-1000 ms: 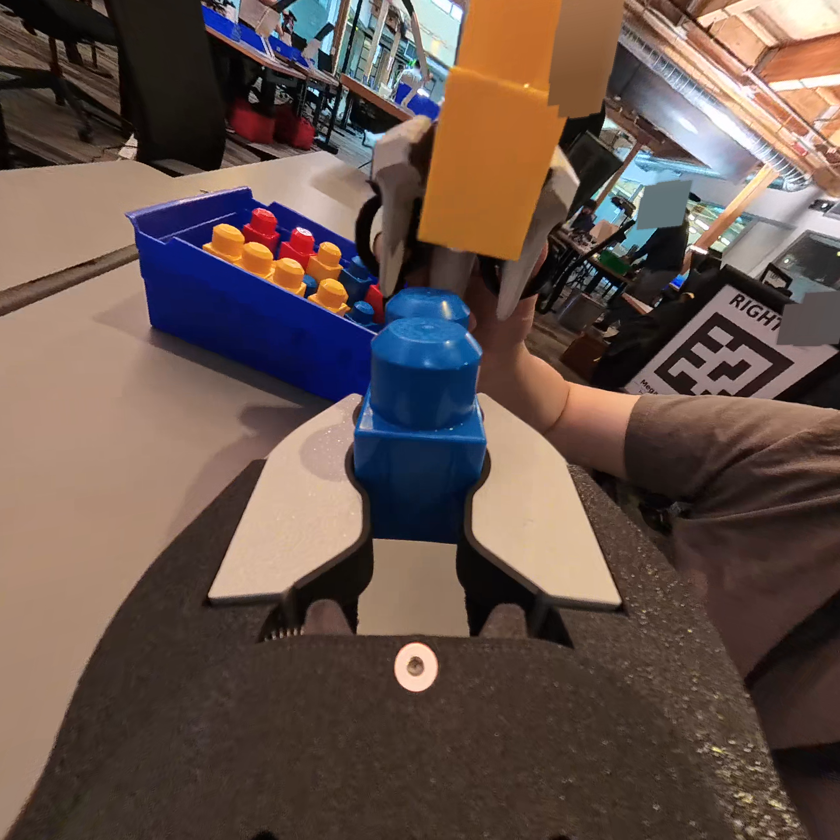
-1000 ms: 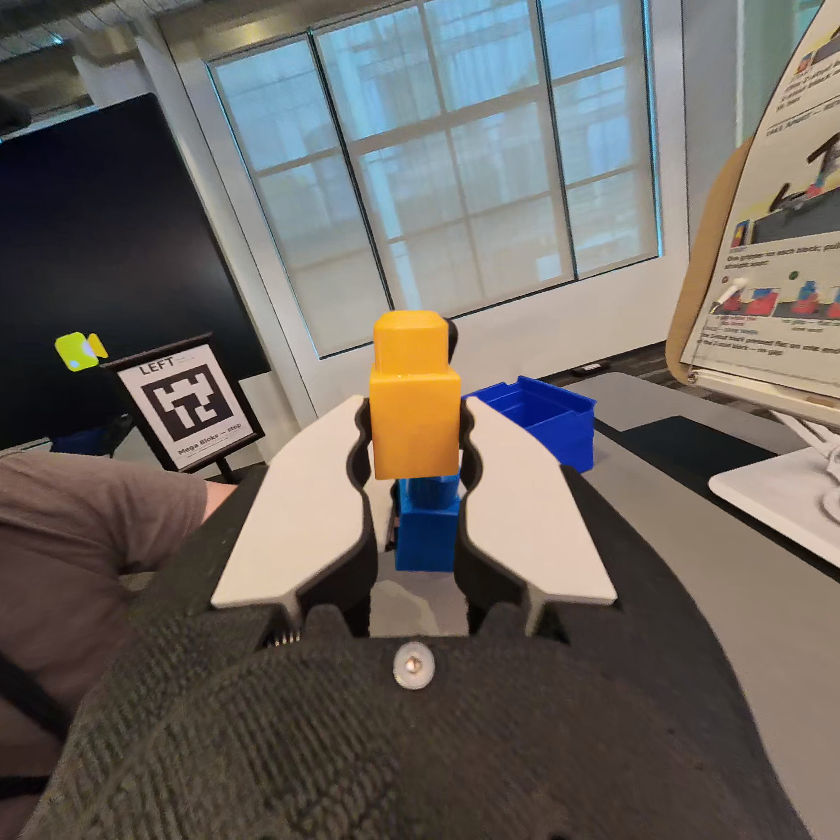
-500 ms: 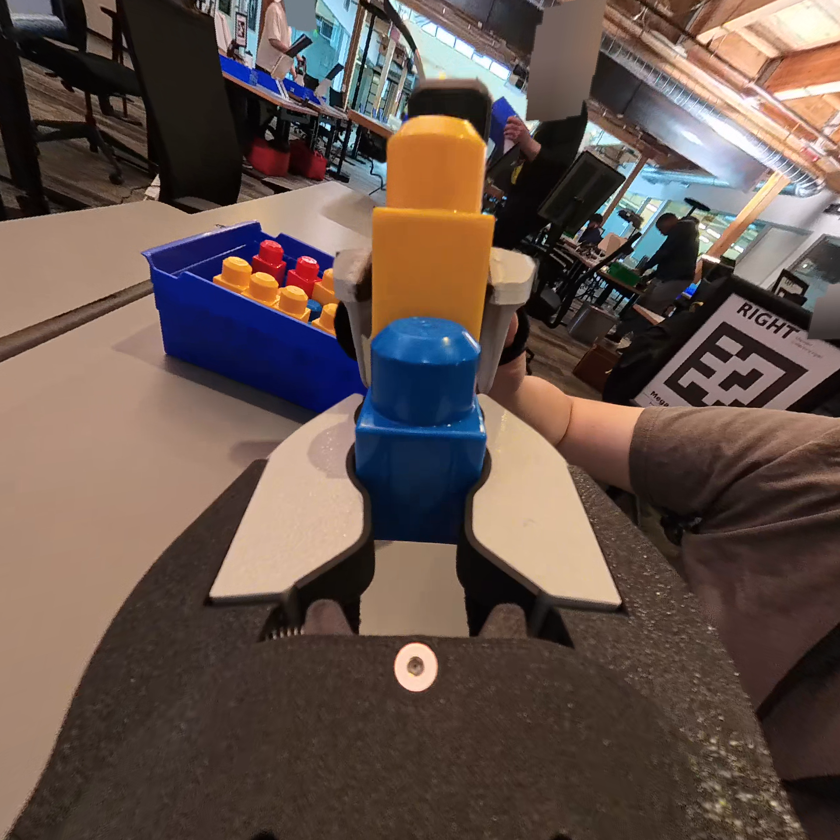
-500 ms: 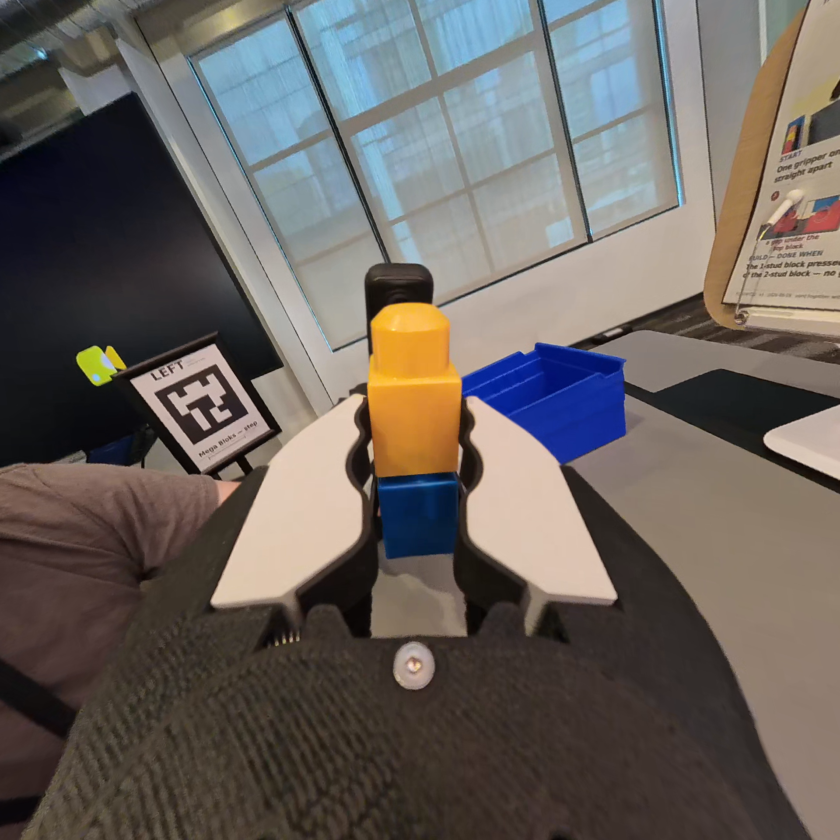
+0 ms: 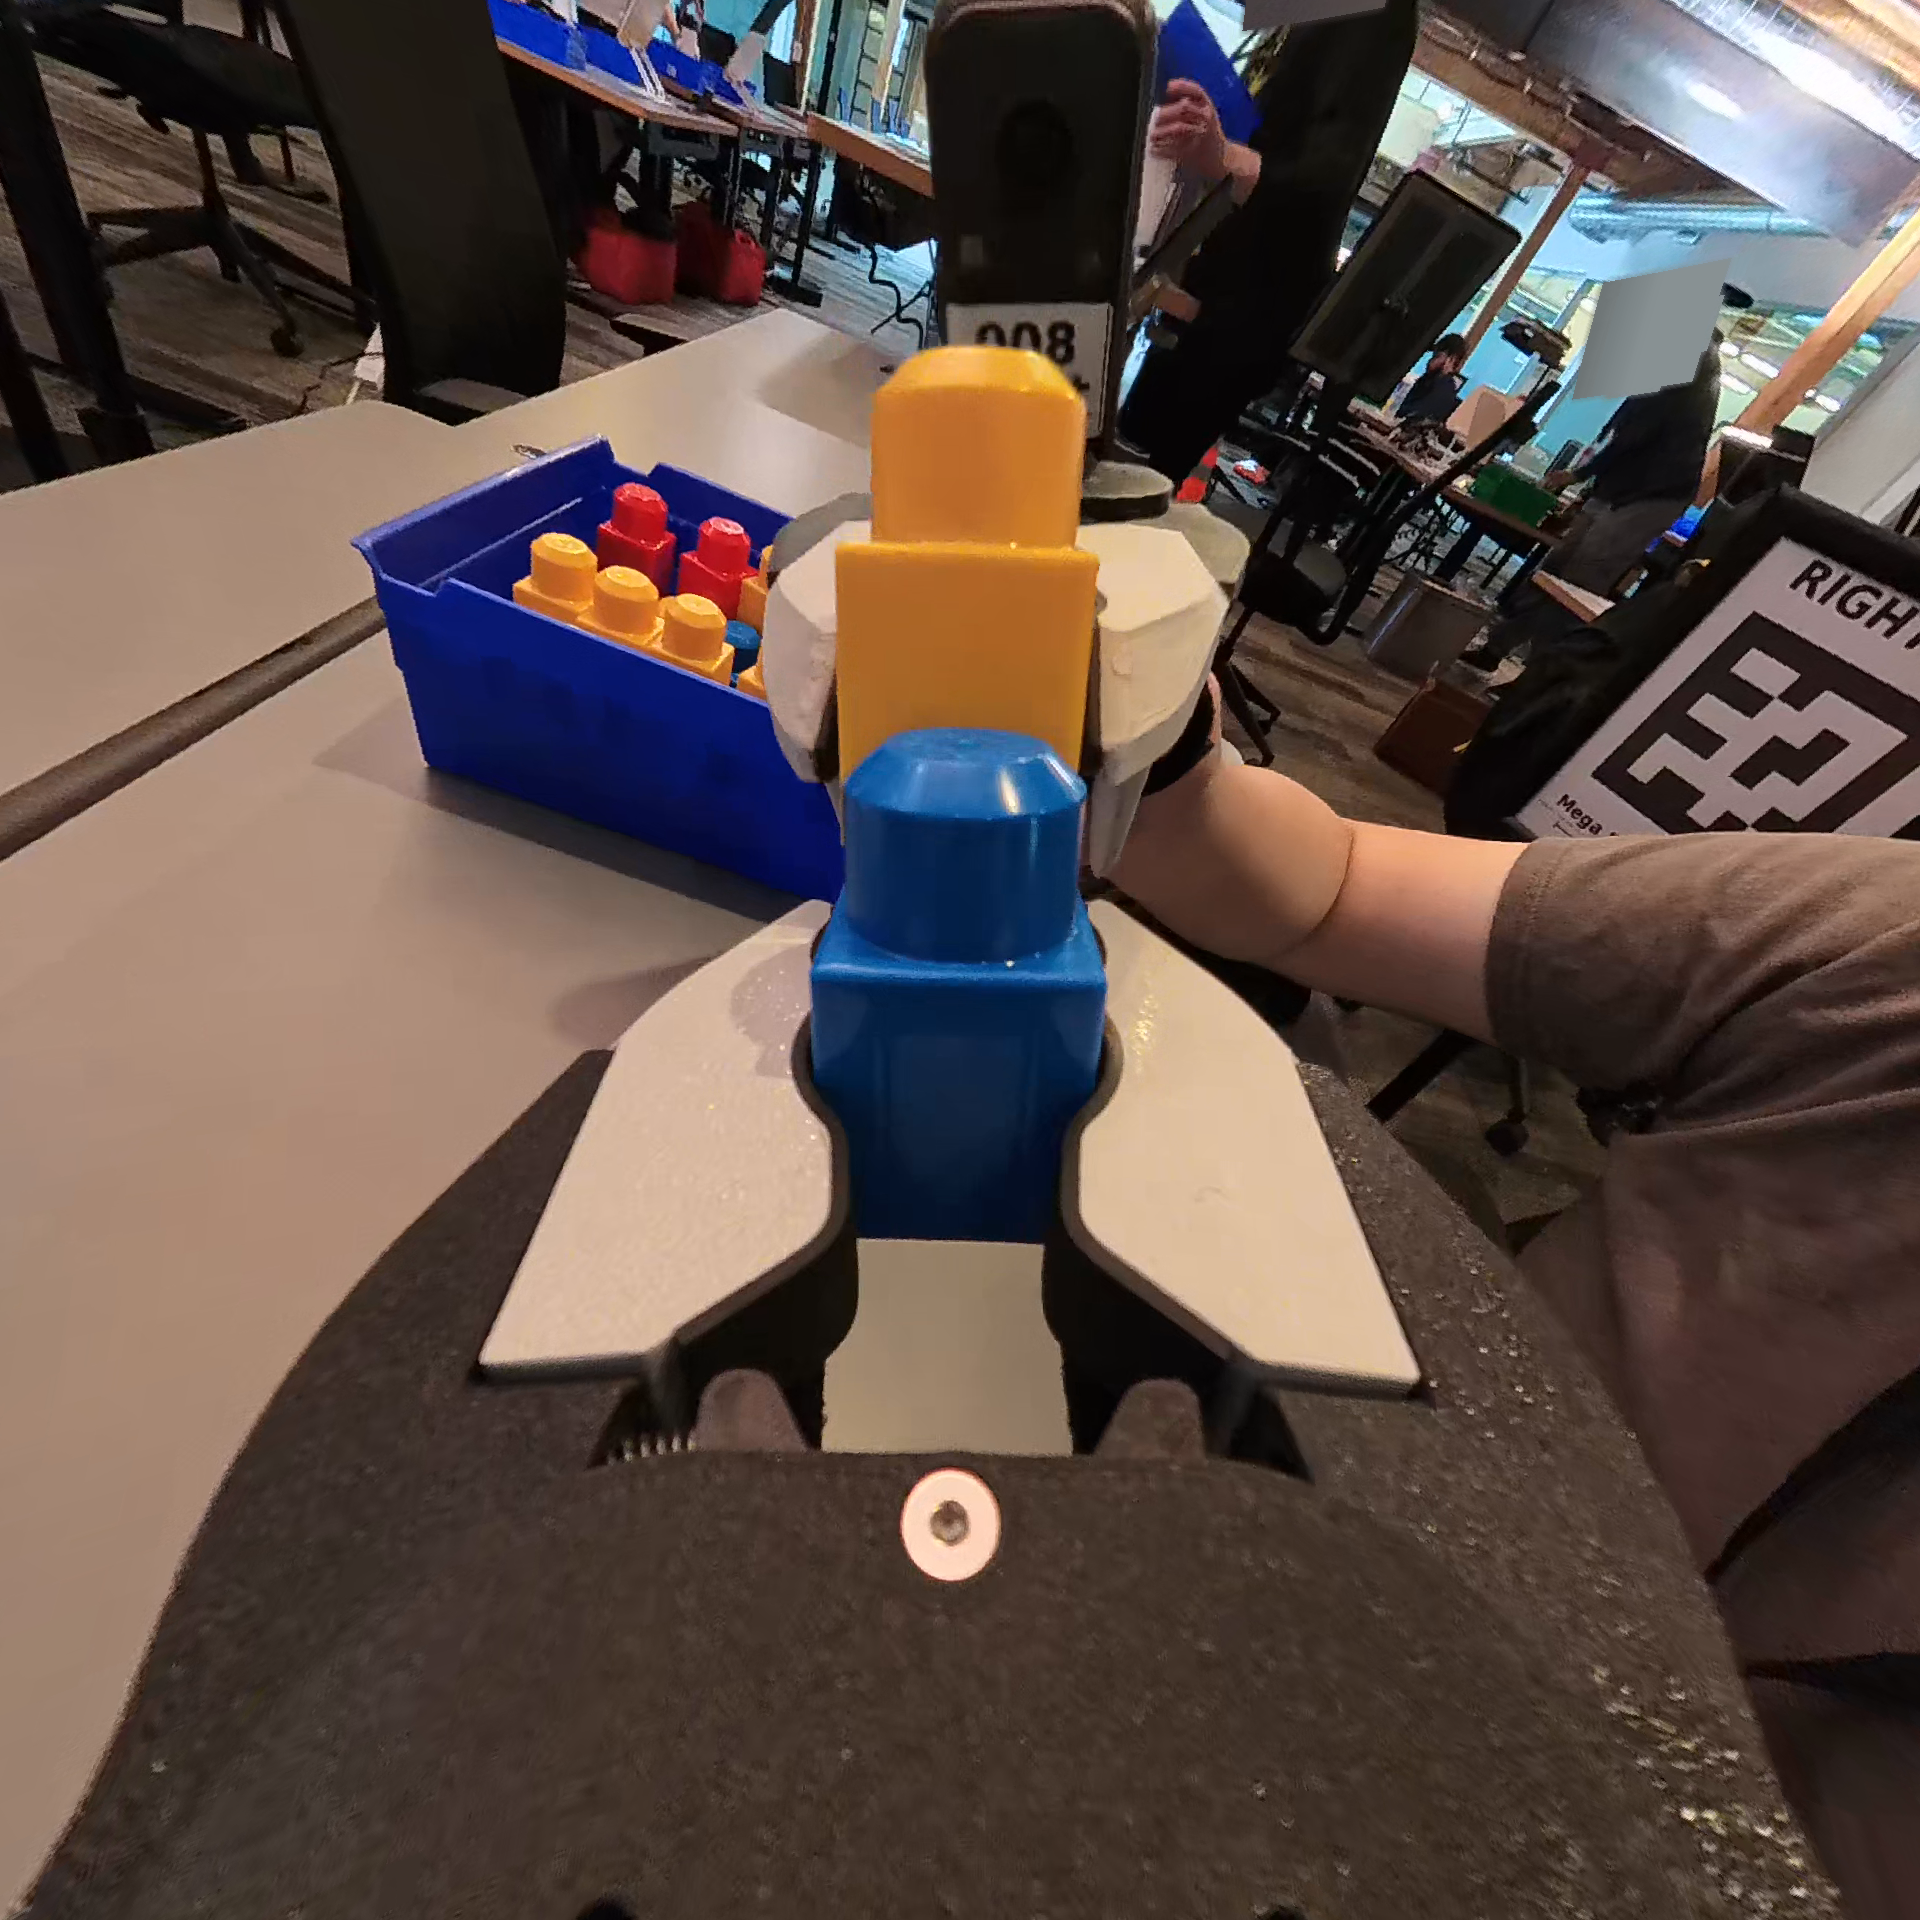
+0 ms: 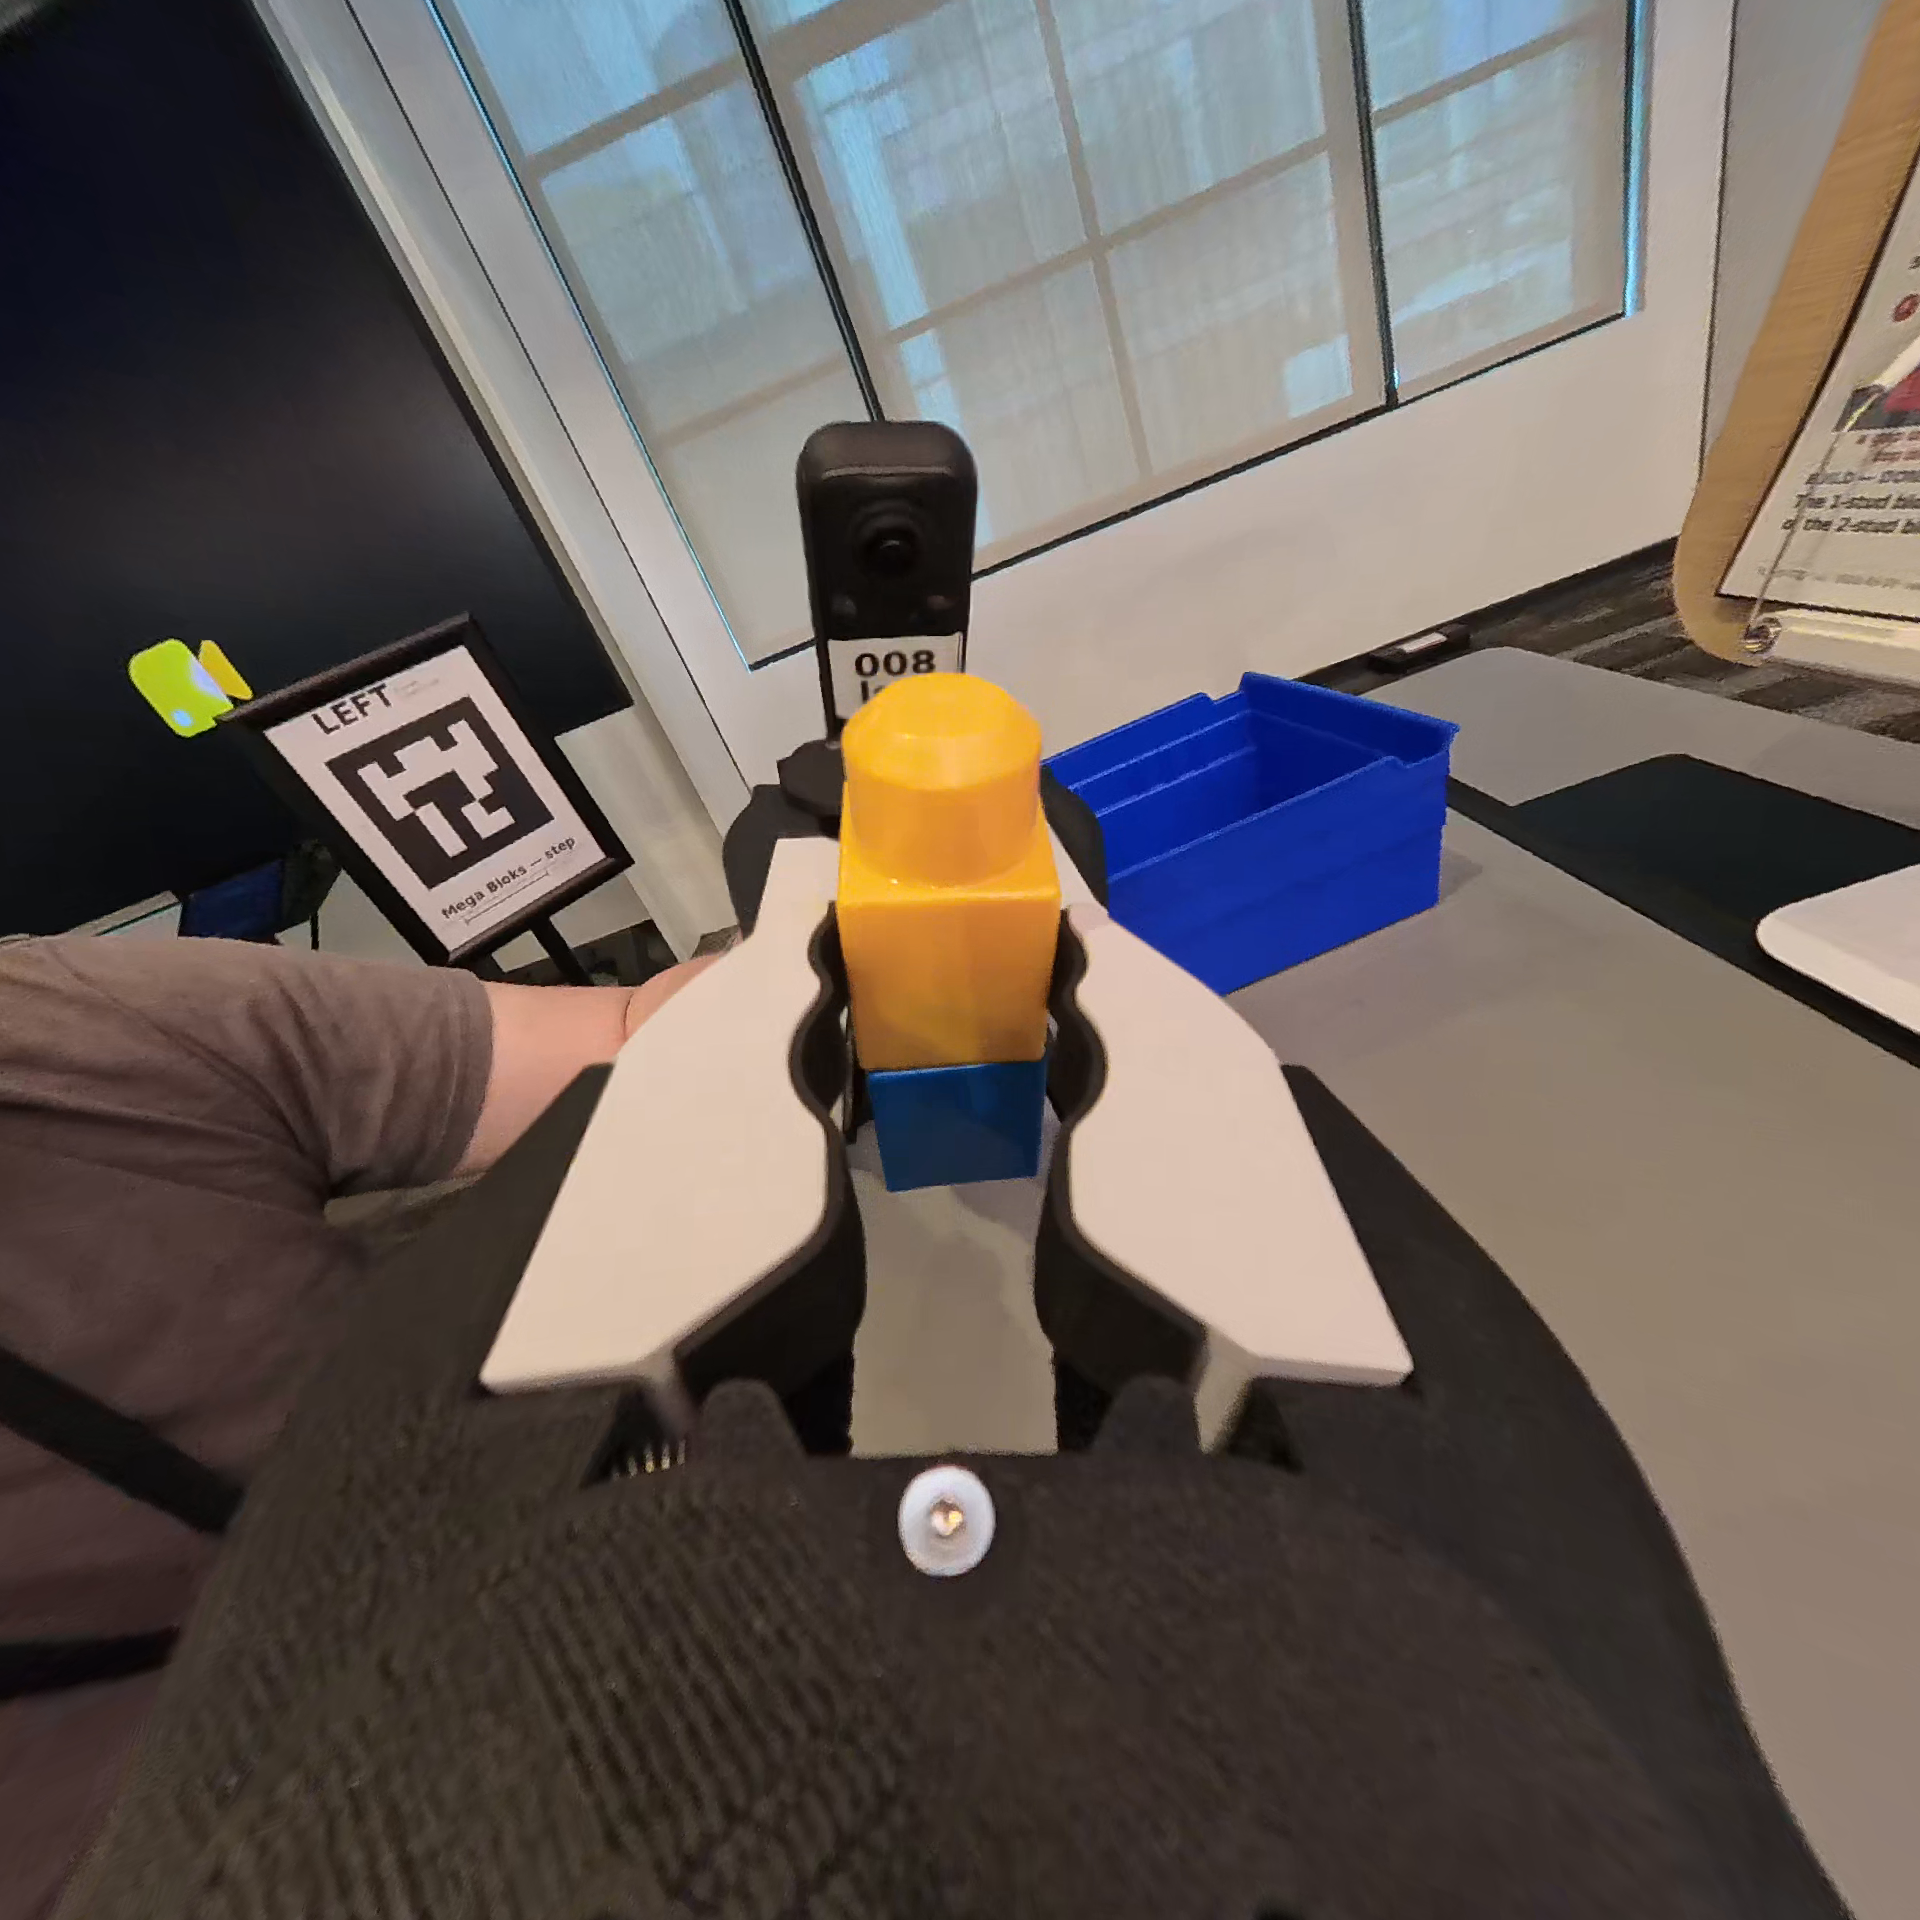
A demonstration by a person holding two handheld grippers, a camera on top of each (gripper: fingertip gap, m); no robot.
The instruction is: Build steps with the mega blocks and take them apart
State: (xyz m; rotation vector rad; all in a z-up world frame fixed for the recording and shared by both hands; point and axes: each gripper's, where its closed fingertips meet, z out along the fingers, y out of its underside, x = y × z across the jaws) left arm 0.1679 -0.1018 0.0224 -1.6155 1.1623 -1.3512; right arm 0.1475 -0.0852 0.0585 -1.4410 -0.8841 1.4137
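While two blue bins [image 5: 582,717] [image 6: 1278,862] rest on the table [image 5: 229,997], two grippers meet above it: left [image 5: 956,1039] pinching one blue block [image 5: 956,1049], right [image 6: 951,997] pinching one yellow block [image 6: 945,935] seated atop it.

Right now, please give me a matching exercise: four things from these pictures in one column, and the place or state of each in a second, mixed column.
Things:
1. blue block
2. yellow block
3. blue bin beside the left gripper
4. blue bin seen from the right gripper

States:
A. empty
B. held by the right gripper
C. holds yellow, red and blue blocks
D. held by the left gripper

Pairs: 1-D, 2-B, 3-C, 4-A
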